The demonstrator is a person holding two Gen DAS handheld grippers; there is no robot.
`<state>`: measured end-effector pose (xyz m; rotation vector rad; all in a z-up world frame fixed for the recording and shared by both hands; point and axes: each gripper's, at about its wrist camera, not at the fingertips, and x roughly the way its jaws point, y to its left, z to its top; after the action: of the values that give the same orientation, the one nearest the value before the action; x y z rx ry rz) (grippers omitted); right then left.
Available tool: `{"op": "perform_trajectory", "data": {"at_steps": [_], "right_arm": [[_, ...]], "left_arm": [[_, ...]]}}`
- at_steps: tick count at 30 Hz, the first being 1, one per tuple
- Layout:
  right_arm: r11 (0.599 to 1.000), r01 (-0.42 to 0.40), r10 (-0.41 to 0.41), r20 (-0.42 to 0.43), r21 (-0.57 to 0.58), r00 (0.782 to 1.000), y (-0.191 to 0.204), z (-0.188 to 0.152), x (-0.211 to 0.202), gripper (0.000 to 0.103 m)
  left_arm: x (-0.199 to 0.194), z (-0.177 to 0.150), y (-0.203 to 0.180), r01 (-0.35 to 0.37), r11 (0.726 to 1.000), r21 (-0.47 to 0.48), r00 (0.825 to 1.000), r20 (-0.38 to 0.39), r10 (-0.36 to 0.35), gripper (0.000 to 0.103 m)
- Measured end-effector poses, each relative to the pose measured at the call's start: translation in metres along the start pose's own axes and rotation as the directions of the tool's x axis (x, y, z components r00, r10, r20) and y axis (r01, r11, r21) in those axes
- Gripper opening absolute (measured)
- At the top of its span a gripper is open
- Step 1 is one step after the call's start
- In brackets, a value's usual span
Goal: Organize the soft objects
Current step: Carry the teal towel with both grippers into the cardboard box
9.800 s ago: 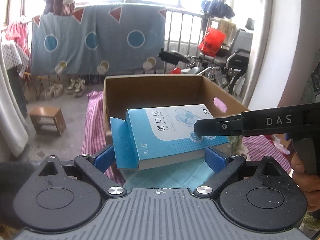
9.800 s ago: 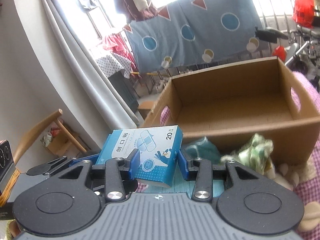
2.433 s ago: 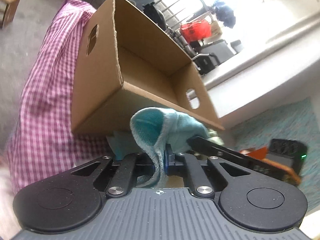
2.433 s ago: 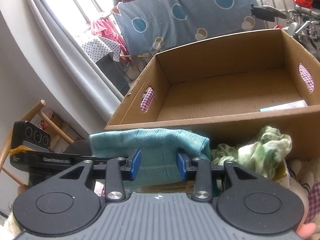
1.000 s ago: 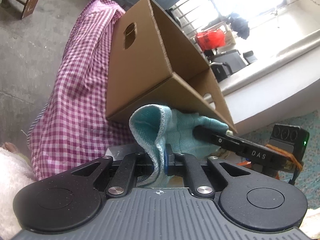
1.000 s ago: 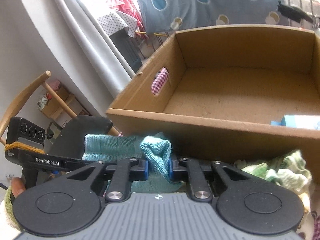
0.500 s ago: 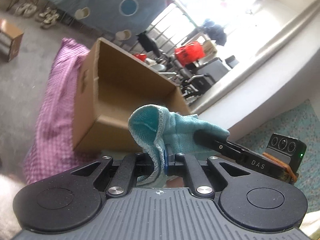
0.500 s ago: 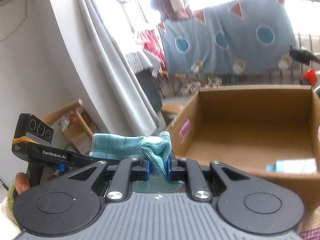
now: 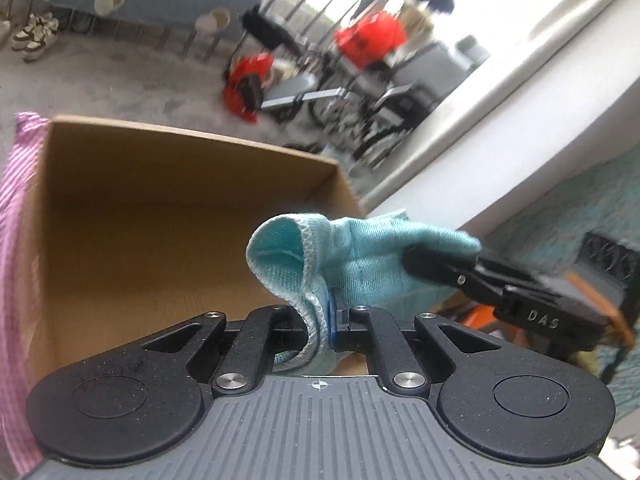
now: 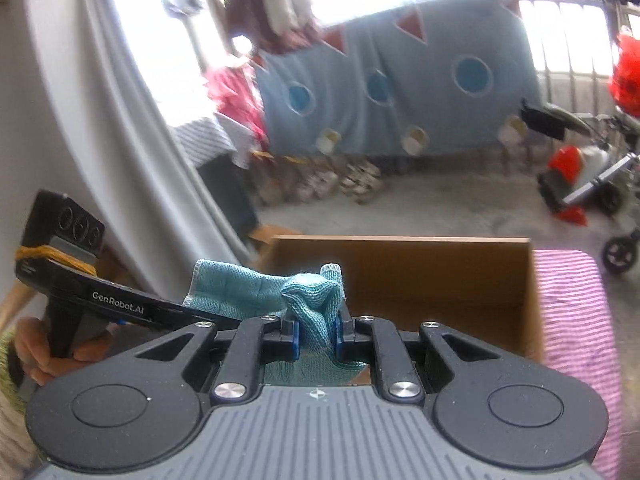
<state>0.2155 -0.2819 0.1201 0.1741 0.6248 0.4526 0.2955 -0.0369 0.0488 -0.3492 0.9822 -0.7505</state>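
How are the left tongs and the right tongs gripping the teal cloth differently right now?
The left tongs pinch a thin hemmed edge of the teal knitted cloth, jaws almost touching; the right tongs clamp a thicker bunched fold, jaws slightly apart. The left tongs carry "GenRobot.AI" lettering, the right tongs "DAS". Both are shut on the same cloth, held up in front of the brown cardboard box.

Teal cloth: soft knit, ribbed weave, stitched hem, matt. Cardboard box: plain brown card, matt, raw cut rim. Both grippers' bodies: black matt plastic, bright metal screws. Checked cover: woven fabric, pink and white.
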Motion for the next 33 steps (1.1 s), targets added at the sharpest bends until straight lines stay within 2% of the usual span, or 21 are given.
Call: {"op": "perform_trajectory", "data": {"at_steps": [3, 6, 9, 12, 20, 25, 28, 30, 33], "right_arm": [[0.997, 0.075, -0.076, -0.071, -0.024, 0.995, -0.031, 0.017, 0.035, 0.016], [0.991, 0.129, -0.134, -0.154, -0.039, 0.979, -0.057, 0.025, 0.072, 0.016], [0.979, 0.186, -0.2, -0.212, -0.085, 0.957, -0.075, 0.029, 0.106, 0.016], [0.964, 0.22, -0.252, -0.24, -0.152, 0.938, -0.075, 0.021, 0.126, 0.016], [0.855, 0.289, -0.408, -0.214, -0.431, 0.888, -0.049, 0.004, 0.161, 0.016], [0.787, 0.306, -0.465, -0.188, -0.536, 0.865, -0.038, -0.007, 0.173, 0.018], [0.755, 0.309, -0.486, -0.178, -0.579, 0.855, -0.037, -0.012, 0.18, 0.025], [0.714, 0.337, -0.523, -0.147, -0.614, 0.84, -0.036, -0.016, 0.183, 0.027], [0.66, 0.384, -0.563, -0.087, -0.646, 0.822, -0.036, -0.014, 0.183, 0.028]], "left_arm": [[0.052, 0.032, 0.001, -0.054, 0.999, -0.009, 0.995, -0.084, 0.053, 0.006], [0.097, 0.053, 0.008, -0.097, 0.995, -0.038, 0.984, -0.154, 0.09, 0.006], [0.13, 0.068, 0.016, -0.13, 0.99, -0.06, 0.974, -0.193, 0.116, 0.006], [0.152, 0.073, 0.022, -0.157, 0.986, -0.053, 0.967, -0.209, 0.143, 0.007], [0.176, 0.078, 0.04, -0.182, 0.979, -0.087, 0.962, -0.223, 0.159, 0.008], [0.183, 0.077, 0.04, -0.208, 0.976, -0.062, 0.957, -0.219, 0.19, 0.01], [0.191, 0.074, 0.038, -0.244, 0.97, -0.017, 0.947, -0.221, 0.235, 0.011], [0.196, 0.072, 0.039, -0.259, 0.966, -0.011, 0.94, -0.234, 0.249, 0.012], [0.195, 0.072, 0.038, -0.26, 0.966, -0.007, 0.942, -0.221, 0.252, 0.012]]}}
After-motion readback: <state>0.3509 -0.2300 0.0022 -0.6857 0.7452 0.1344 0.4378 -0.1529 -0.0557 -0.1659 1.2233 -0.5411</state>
